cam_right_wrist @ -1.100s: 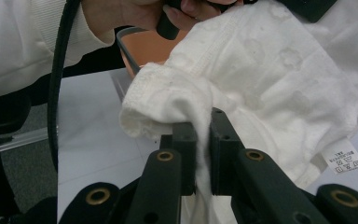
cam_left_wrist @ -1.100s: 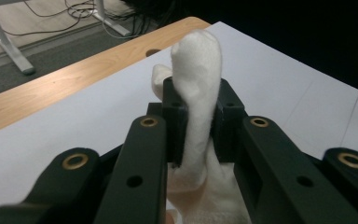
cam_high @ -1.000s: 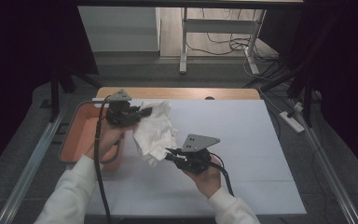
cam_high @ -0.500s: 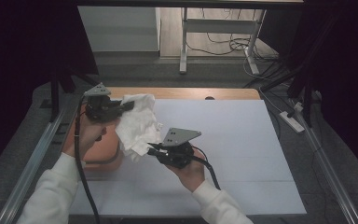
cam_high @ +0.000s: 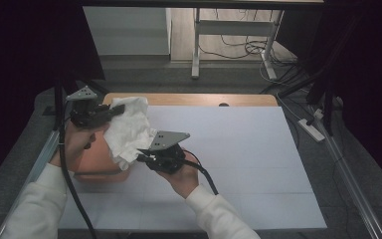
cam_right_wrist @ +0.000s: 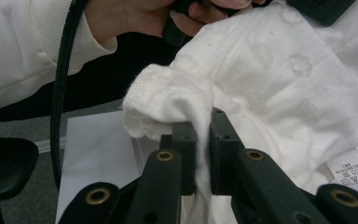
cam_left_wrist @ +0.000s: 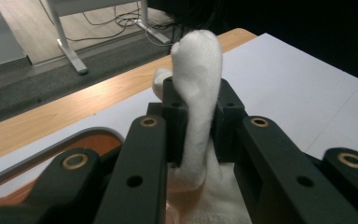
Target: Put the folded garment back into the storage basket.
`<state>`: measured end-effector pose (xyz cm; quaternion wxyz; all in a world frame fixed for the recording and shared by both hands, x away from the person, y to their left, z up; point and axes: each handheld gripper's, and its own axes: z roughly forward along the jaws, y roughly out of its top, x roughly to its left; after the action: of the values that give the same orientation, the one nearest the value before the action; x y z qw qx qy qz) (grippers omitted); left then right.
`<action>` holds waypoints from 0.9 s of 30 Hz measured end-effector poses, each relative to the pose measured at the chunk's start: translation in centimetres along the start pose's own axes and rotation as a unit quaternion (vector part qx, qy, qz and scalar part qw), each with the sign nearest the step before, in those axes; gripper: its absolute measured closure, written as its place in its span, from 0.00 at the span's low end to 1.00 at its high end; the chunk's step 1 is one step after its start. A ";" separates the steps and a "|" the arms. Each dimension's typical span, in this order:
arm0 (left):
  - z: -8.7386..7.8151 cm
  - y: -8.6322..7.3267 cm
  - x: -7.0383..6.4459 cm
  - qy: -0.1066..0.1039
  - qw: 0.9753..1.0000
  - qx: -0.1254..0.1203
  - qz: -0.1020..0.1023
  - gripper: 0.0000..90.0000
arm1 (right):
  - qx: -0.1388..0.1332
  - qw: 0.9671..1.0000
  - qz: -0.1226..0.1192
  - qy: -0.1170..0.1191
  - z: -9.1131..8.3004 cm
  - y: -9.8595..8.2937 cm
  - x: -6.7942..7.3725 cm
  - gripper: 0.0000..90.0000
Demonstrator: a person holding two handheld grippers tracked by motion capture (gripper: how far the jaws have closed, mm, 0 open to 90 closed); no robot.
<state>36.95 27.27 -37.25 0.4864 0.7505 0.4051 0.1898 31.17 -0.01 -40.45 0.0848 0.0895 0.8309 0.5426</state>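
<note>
White, soft terry cloth (cam_high: pixel 128 130) is hanging crumpled in the left-centre of the high view, stretched between two black grippers above the left edge of the table. Its surface is showing a fuzzy nap, a stitched hem and faint embossed patches, and one small printed label (cam_right_wrist: pixel 352 173) is dangling at the lower right of the right gripper view. The left gripper (cam_high: pixel 110 111), in the upper left of the high view, is pinching one corner, a rounded tuft standing up between its jaws in the left gripper view. The right gripper (cam_high: pixel 143 155), near the frame's centre, is clamping a folded edge of the cloth tightly. Beneath the cloth, one orange-brown tray (cam_high: pixel 99 164) with rounded corners is sitting on the smooth white mat (cam_high: pixel 238 159), which is covering a wooden table (cam_high: pixel 199 99).
</note>
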 end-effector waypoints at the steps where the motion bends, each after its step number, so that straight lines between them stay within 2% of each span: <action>1: -0.2 -0.1 0.2 0.001 1.000 -0.001 -0.001 0.86 | 0.001 1.000 0.000 0.002 0.2 0.1 0.0 0.93; 8: -0.8 -0.4 1.1 0.010 1.000 0.001 -0.006 0.86 | -0.003 1.000 -0.004 0.010 1.8 0.6 0.1 0.93; 27: -2.4 -1.2 3.1 0.029 0.999 0.002 -0.015 0.86 | 0.004 1.000 -0.007 0.026 4.7 1.7 0.7 0.93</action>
<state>36.66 31.40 -37.58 0.4760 0.7391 0.4309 0.2034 31.74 4.94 -40.81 0.0670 0.0698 0.8357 0.5406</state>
